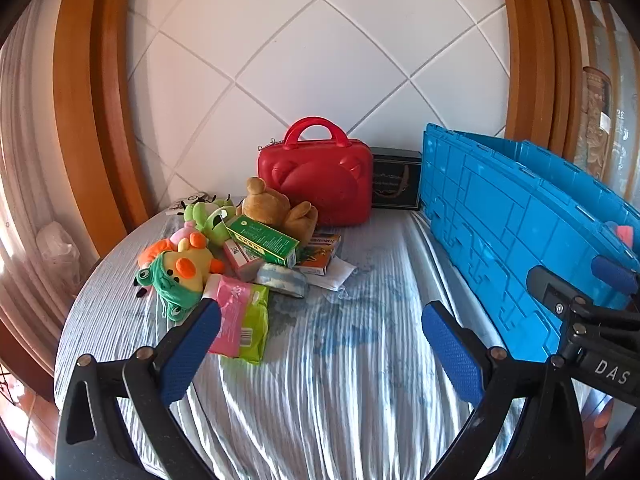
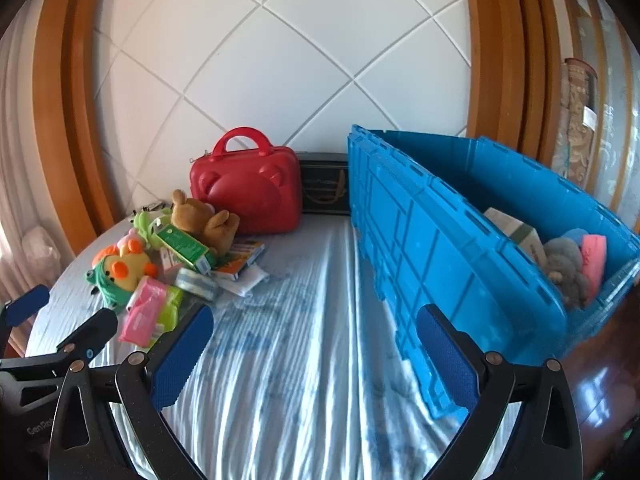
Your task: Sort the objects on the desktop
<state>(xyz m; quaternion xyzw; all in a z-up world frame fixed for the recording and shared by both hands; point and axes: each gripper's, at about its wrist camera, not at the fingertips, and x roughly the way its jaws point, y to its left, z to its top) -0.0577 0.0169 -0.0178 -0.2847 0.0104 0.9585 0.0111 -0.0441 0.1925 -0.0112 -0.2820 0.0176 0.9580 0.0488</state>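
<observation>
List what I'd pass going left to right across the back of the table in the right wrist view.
Brown teddy bear → red bear-face case → dark box → blue crate.

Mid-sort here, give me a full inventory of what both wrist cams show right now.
blue crate: 1, blue, right side of table, flap hanging open
grey plush: 1, grey, inside crate
pink item: 1, pink, inside crate beside plush
red case: 1, red, back centre, upright
black box: 1, black, between case and crate
brown bear: 1, brown, leaning at case
duck plush: 1, yellow with green hood, pile's left
green carton: 1, green, atop pile
pink-green pack: 1, pile's front
left gripper: open, empty
right gripper: open, empty
</observation>
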